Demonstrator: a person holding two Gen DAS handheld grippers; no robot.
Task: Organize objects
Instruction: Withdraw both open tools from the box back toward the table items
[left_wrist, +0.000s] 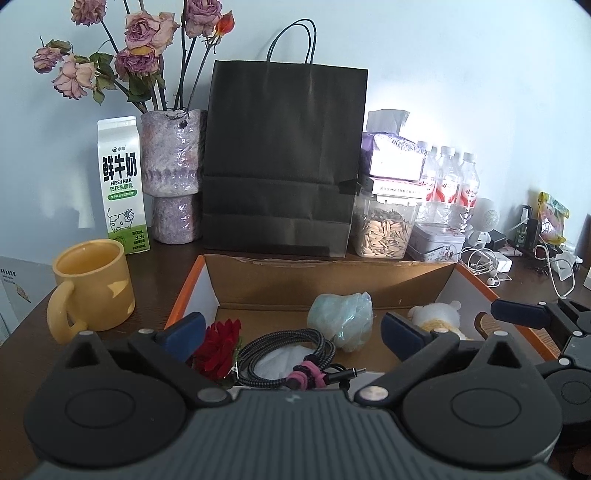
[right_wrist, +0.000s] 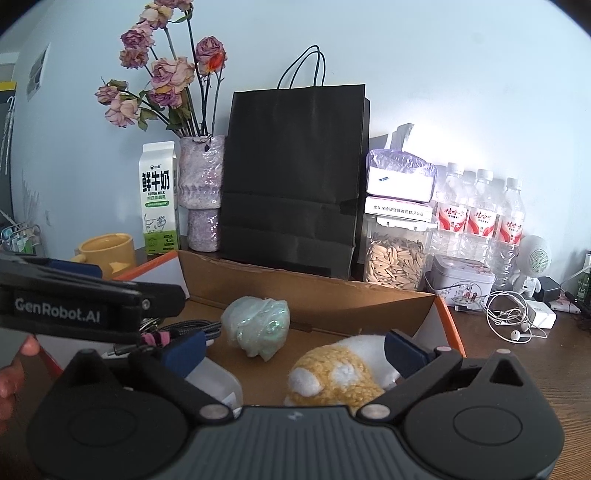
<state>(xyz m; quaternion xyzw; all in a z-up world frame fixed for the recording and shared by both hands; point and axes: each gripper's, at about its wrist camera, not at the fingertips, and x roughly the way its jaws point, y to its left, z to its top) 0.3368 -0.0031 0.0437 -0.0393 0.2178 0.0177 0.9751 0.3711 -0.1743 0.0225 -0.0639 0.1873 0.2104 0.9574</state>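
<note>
An open cardboard box (left_wrist: 328, 284) with orange outer sides sits on the dark wooden table. It holds a red fabric flower (left_wrist: 218, 349), a coiled braided cable (left_wrist: 286, 356) with a pink tie, a pale green wrapped bundle (left_wrist: 341, 319) and a white and yellow plush toy (right_wrist: 340, 373). My left gripper (left_wrist: 293, 334) is open and empty above the cable. My right gripper (right_wrist: 293, 350) is open and empty above the plush toy; the bundle (right_wrist: 258, 325) lies beyond it. The left gripper's body (right_wrist: 74, 306) crosses the right wrist view.
Behind the box stand a black paper bag (left_wrist: 284, 158), a milk carton (left_wrist: 120, 184), a vase of dried roses (left_wrist: 173, 173), a seed jar (left_wrist: 384, 229), several water bottles (right_wrist: 480, 218) and a tin (right_wrist: 461, 284). A yellow mug (left_wrist: 92, 288) stands left; earphones and a charger (right_wrist: 517, 317) right.
</note>
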